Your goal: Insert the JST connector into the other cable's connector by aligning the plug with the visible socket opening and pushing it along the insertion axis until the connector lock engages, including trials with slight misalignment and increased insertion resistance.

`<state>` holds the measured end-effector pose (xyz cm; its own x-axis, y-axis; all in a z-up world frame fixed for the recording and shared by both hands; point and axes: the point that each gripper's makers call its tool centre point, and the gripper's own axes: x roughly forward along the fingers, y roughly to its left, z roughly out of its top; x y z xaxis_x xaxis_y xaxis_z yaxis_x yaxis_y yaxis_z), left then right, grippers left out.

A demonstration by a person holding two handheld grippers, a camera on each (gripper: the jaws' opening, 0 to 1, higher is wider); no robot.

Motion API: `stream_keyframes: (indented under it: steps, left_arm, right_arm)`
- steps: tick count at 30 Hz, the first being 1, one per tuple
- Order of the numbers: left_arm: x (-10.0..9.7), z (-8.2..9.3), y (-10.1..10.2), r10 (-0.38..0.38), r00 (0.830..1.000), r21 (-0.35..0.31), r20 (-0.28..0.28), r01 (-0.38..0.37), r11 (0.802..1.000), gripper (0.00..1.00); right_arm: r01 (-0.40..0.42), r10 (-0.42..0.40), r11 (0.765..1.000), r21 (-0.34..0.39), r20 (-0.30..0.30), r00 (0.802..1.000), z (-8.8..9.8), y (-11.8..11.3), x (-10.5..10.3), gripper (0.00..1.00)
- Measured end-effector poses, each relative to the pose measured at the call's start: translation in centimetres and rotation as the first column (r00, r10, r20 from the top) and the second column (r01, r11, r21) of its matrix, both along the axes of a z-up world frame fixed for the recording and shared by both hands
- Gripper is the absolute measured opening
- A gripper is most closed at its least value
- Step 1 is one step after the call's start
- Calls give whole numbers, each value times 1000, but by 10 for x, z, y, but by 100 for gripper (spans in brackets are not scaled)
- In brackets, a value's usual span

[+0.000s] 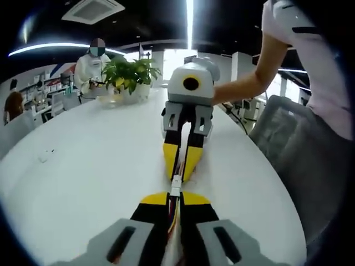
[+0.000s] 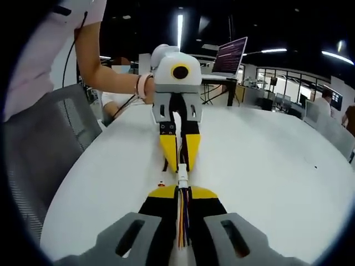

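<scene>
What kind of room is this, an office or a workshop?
Most likely an open-plan office: a long white table, mesh office chairs, an open laptop, a potted plant, and strip ceiling lights.

I was working in an office: beyond my claws stood a long white table (image 1: 83,166), mesh chairs (image 2: 44,144), an open laptop (image 2: 230,55).

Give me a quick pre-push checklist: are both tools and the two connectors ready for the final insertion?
1. Left tool shut on its cable: ok.
2. Right tool shut on its cable: ok.
3. White connectors meet tip to tip between the tools: ok.
4. Both tools facing along one line: ok, roughly straight in both views.
5. Lock engaged: cannot tell, too small.
6. Stray small connector on the white table beside the joint: not ok, keep clear.
</scene>
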<state>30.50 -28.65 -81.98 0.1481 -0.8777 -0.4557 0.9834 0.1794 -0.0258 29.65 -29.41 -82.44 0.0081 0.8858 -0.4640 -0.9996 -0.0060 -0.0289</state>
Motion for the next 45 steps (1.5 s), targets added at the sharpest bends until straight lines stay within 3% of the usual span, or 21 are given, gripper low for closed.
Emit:
stream_keyframes:
  steps: [14, 27, 29, 31, 39, 45]
  left_arm:
    - [0, 3, -2, -1, 1000, -17, 10, 1, 1000, 0]
    - [3, 0, -4, -20, 999, 7, 27, 20, 1000, 0]
    - [3, 0, -5, -20, 1000, 0, 23, 20, 1000, 0]
    - [4, 0, -6, -21, 999, 10, 37, 20, 1000, 0]
    - [10, -1, -5, -4, 999, 11, 45, 4, 1000, 0]
    - [25, -6, -4, 31, 998, 8, 52, -31, 999, 0]
  right_arm:
    - [18, -18, 1000, 25, -27, 999, 7, 0, 0, 2]
    - [1, -1, 1000, 12, -5, 1000, 5, 0, -1, 2]
    - [-7, 8, 999, 45, -17, 1000, 11, 3, -3, 2]
    - [-4, 4, 1000, 25, 12, 1000, 8, 2, -1, 2]
    - [0, 0, 999, 33, 19, 1000, 7, 4, 5, 2]
    - [26, -27, 999, 40, 36, 999, 1, 6, 21, 2]
